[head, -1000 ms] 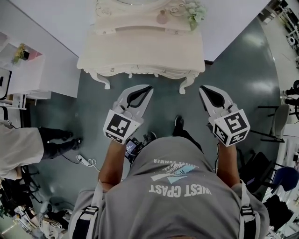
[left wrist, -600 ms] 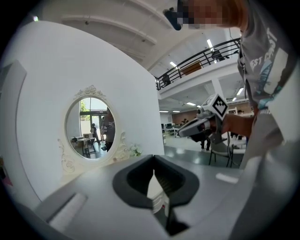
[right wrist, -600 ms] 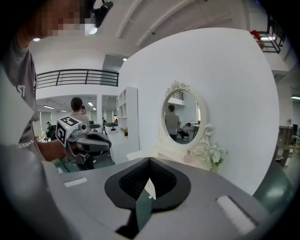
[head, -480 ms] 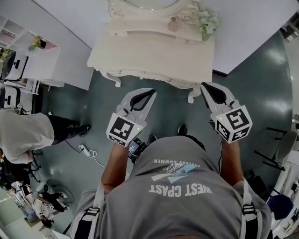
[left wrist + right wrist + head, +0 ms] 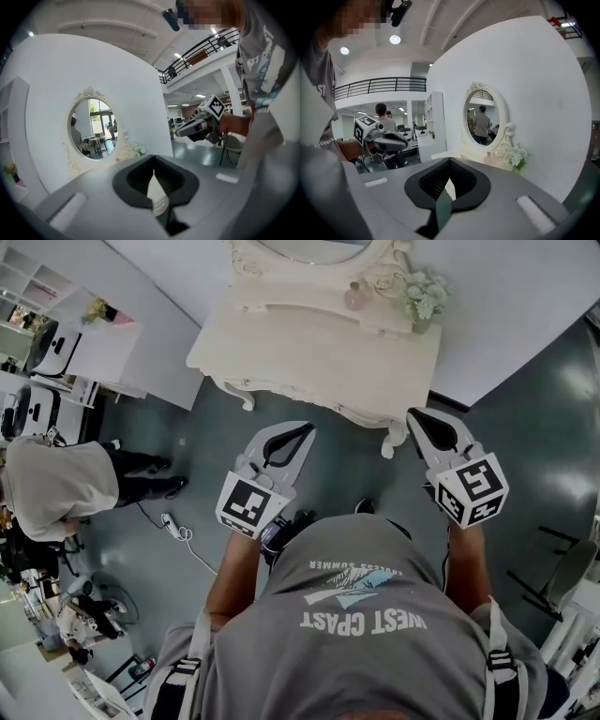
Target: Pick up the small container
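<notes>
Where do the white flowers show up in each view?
Head view: flowers top right, on the dressing table.
Left gripper view: flowers left of centre, right of the oval mirror.
Right gripper view: flowers right of centre, below the mirror.
Shared landmark: the oval mirror.

Small container (image 5: 356, 298) on dressing table (image 5: 300, 362), flowers (image 5: 424, 296) just right, shelf unit (image 5: 103, 343) left
</notes>
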A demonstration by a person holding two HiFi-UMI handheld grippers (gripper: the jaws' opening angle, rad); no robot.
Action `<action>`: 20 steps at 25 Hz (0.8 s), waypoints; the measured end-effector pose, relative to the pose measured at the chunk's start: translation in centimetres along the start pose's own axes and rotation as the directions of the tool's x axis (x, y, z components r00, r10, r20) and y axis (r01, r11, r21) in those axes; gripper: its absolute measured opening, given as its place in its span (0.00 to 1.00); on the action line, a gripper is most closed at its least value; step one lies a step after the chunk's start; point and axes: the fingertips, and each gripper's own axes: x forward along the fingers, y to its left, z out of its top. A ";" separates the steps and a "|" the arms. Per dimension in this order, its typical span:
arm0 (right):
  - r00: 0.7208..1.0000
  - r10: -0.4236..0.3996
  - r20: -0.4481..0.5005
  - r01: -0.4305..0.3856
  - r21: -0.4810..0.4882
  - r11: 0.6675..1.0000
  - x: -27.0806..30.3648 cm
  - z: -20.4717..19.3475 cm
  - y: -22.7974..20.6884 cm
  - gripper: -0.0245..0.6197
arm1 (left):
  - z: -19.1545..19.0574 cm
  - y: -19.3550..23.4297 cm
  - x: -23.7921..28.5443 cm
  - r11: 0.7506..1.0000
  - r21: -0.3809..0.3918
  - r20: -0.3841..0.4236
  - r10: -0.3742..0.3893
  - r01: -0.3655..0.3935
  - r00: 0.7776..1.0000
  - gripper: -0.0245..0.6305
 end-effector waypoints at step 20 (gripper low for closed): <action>0.981 -0.195 -0.025 0.196 0.095 0.976 -4.9 -2.5 -4.9 0.04 | 1.9 -2.6 7.0 0.977 0.069 0.027 -0.206 0.204 0.978 0.04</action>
